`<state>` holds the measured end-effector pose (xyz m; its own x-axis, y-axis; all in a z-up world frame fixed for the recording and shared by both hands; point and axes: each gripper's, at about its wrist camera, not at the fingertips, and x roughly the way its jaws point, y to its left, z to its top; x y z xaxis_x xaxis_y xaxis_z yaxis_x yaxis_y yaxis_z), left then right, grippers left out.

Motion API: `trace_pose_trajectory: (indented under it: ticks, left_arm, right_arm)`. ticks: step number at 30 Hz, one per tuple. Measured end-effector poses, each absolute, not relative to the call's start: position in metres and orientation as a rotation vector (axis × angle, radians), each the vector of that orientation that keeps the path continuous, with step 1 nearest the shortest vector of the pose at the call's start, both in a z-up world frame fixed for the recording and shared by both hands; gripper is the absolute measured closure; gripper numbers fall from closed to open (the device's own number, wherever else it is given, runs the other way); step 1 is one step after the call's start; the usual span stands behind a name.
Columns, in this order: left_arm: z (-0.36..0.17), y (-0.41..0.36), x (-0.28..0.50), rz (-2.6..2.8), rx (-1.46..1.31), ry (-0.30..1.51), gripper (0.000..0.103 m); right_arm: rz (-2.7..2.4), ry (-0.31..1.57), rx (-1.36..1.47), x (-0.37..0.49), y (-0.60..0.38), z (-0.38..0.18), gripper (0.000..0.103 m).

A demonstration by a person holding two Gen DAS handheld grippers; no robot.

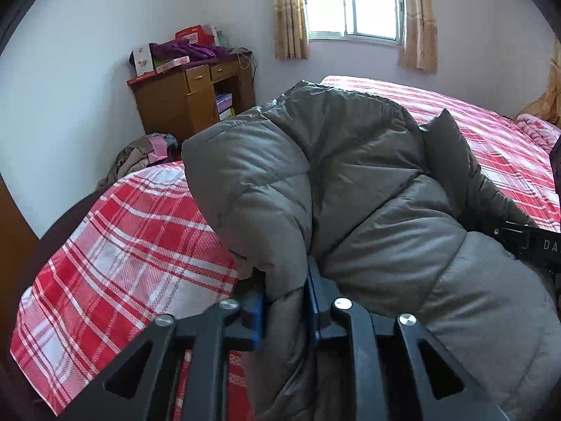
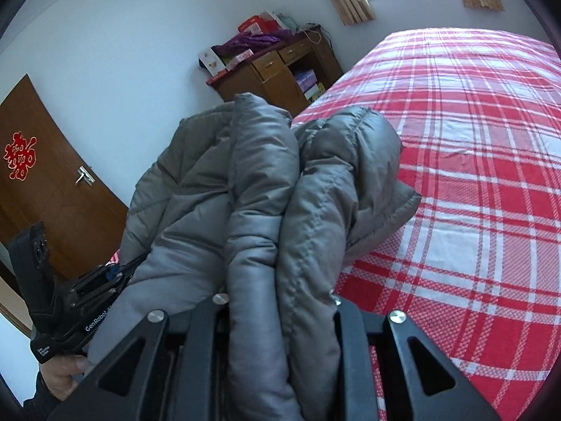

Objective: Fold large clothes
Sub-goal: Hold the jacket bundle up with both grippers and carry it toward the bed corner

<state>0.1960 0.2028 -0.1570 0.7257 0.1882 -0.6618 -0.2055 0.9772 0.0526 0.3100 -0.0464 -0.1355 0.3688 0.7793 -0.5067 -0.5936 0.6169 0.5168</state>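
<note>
One grey padded jacket (image 1: 350,189) lies bunched up on the near part of the bed (image 1: 115,245), which has one red and white checked sheet. There are two claws, and each one has a fold of this jacket.

The left claw (image 1: 284,301) has two blue pads, and a thick fold of the jacket stands between them; the pads seem to press on the cloth, though the fabric hides the tips. The right claw (image 2: 280,301) is narrowly closed on a thick roll of the jacket, whose fabric covers both fingers.

In the right wrist view the left claw's black body shows at the near left, with the writing "GenRobot" on it, and one hand (image 2: 63,375) holds it. In the left wrist view the other black body at the right shows the letters "DA".

At the far wall stand one wooden cabinet (image 1: 182,98) with boxes on top, one window (image 1: 352,0) with two curtains, and one brown door (image 2: 52,189) with one red paper ornament
</note>
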Motion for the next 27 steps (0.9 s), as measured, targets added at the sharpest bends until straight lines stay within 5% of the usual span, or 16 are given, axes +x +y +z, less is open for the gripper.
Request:
trace_pose_trajectory:
  ticks: [10, 17, 27]
  left_arm:
    - [-0.170, 0.216, 0.202, 0.246, -0.122, 0.742, 0.039]
    - [-0.176, 0.221, 0.206, 0.270, -0.155, 0.753, 0.025]
    - [-0.181, 0.226, 0.209, 0.283, -0.177, 0.782, 0.019]
  right_arm:
    - [0.856, 0.835, 0.245, 0.316, -0.042, -0.147, 0.067]
    - [0.814, 0.829, 0.198, 0.313, -0.040, -0.149, 0.060]
    - [0.769, 0.847, 0.172, 0.318, -0.035, -0.154, 0.049]
